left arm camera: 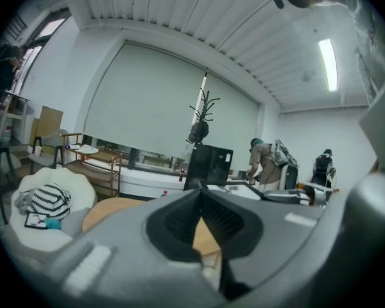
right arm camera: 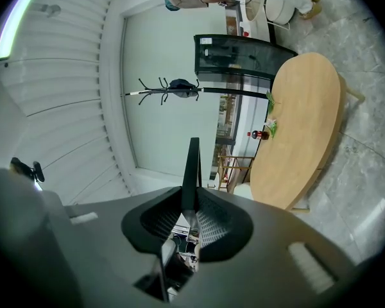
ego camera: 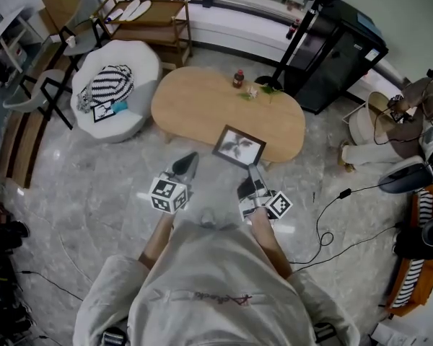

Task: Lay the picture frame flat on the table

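Observation:
The picture frame (ego camera: 239,147), dark-edged with a black-and-white plant print, hangs tilted over the near edge of the oval wooden table (ego camera: 202,110). My right gripper (ego camera: 253,170) is shut on its lower edge. In the right gripper view the frame (right arm camera: 192,165) shows edge-on as a thin dark bar standing up between the pads of my right gripper (right arm camera: 191,204). My left gripper (ego camera: 190,158) hovers to the left of the frame, apart from it, over the floor just short of the table. Its jaws (left arm camera: 201,192) meet at the tips with nothing between them.
A small red-capped bottle (ego camera: 238,78) and a little plant (ego camera: 258,91) stand at the table's far side. A white pouf (ego camera: 141,63) with a striped cushion sits to the left, a black cabinet (ego camera: 339,49) behind. Cables (ego camera: 332,225) cross the floor at right, near a seated person (ego camera: 411,114).

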{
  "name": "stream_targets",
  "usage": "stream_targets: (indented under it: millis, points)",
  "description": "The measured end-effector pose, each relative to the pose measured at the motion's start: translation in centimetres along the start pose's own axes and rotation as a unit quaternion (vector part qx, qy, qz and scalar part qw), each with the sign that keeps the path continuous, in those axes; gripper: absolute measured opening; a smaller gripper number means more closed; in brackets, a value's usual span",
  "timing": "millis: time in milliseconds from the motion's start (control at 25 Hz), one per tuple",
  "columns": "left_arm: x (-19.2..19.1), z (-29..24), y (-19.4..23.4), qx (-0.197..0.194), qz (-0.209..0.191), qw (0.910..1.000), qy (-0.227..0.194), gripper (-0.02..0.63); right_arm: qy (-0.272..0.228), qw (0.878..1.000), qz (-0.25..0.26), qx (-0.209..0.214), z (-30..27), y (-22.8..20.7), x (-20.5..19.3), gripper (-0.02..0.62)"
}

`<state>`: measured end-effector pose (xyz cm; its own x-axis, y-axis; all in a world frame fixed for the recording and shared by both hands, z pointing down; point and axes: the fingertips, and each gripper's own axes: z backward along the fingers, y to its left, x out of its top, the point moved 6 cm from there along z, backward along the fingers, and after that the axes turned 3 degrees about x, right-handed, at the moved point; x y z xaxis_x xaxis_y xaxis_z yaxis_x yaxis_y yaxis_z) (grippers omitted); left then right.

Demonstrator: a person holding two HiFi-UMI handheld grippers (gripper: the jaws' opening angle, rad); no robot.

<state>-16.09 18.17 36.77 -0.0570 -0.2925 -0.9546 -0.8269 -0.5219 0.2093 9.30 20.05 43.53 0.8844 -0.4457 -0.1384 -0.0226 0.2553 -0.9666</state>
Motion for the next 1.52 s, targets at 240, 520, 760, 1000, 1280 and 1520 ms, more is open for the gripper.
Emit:
stream_targets:
  millis: [240, 520, 760, 1000, 1280, 1520]
  points:
    - [0.3, -0.7, 0.7, -0.009, -0.006, 0.9999, 0.003, 0.000, -0.009, 1.000, 0.006, -0.005, -0.5, -0.6, 0.2, 0.075]
    - [0.2, -0.4, 0.6, -0.013, -0.005, 0.9999, 0.003, 0.000, -0.012, 1.000, 0.006, 0.001, -0.3, -0.1, 0.0, 0.075]
    - [-0.2, -1.0, -0.1, -0.016, -0.004, 0.9999, 0.006, 0.000, -0.019, 1.000, 0.000, 0.003, 0.1, -0.3, 0.6, 0.075]
    - [-0.8, -1.7, 0.3, -0.015, -0.008, 0.9999, 0.003, 0.000, -0.018, 1.000, 0.005, 0.008, -0.2, -1.4, 1.0, 0.075]
    - [-0.4, -4.1, 0.7, -0.017, -0.010, 0.9998, 0.006, 0.000, -0.021, 1.000, -0.002, 0.009, -1.5, -2.3, 2.4, 0.075]
    - [0.7, -8.4, 1.8, -0.020, -0.010, 0.9997, 0.006, 0.000, -0.021, 1.000, -0.004, 0.007, -4.4, -3.7, 5.2, 0.075]
